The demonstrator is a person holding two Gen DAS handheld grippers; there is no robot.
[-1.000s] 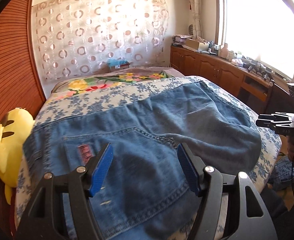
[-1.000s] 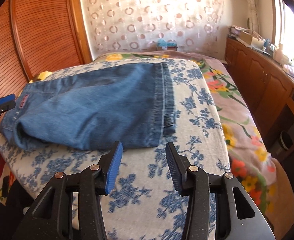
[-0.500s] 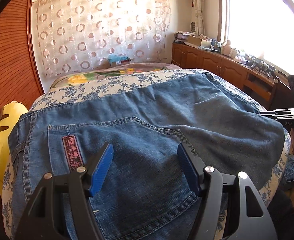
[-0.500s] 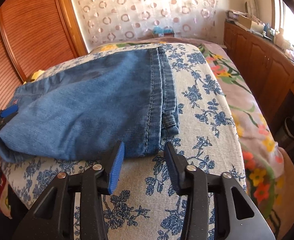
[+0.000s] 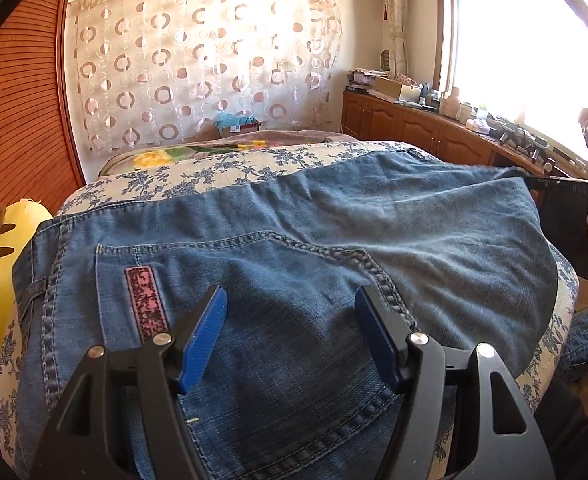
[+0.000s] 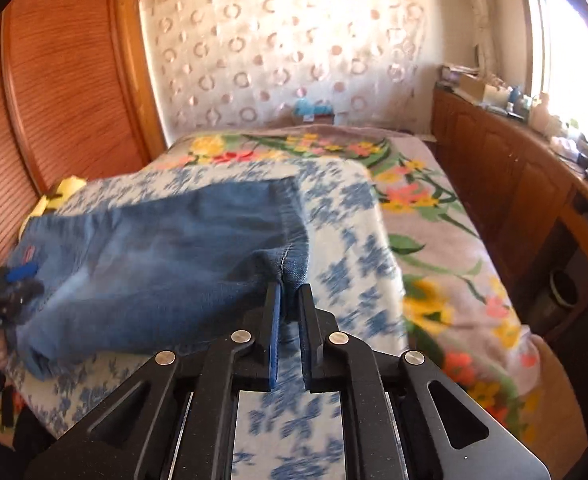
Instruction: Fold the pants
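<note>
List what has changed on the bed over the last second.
The right gripper closed on the hem of the jeans and lifted that corner. The left gripper stayed open above the back pocket, holding nothing.

Bright window [image 5: 521, 64] on the right, above wooden cabinets [image 5: 409, 128]. Circle-print curtain [image 5: 198, 68] covers the far wall. Slatted wood panel [image 6: 66, 80] on the left.

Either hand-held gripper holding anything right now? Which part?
Right hand-held gripper is shut on the jeans at the hem corner. Left hand-held gripper is open over the back pocket, holding nothing.
</note>
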